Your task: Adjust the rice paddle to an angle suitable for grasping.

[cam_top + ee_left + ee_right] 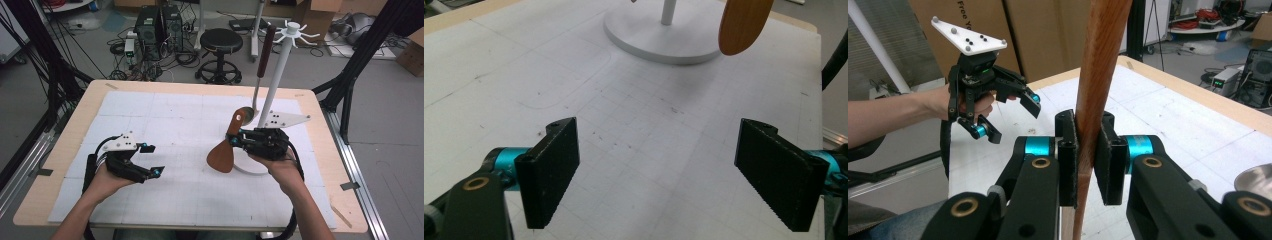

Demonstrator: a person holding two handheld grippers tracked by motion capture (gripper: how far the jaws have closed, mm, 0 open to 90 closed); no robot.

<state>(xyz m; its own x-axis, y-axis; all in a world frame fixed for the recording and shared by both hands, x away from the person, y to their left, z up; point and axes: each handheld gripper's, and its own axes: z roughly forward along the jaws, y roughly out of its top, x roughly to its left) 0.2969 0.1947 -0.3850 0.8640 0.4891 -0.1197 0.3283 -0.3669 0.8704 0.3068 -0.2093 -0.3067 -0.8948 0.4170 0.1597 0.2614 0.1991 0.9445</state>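
On the right of the bench (60, 165), the right gripper (239, 138) holds a wooden spatula (226, 148) by its handle, blade hanging low on the near side, above the white mat (175, 115). Just beyond stands a white rack (280, 65) with a ladle (259, 70) hanging from it. The left gripper (152, 160) hovers at the near left, fingers (148, 148) apart, well away from the spatula.

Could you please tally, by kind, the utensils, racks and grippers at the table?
Wooden spatula: 1
Metal ladle: 1
White hanging rack: 1
Grippers: 2, left gripper and right gripper
Total: 5
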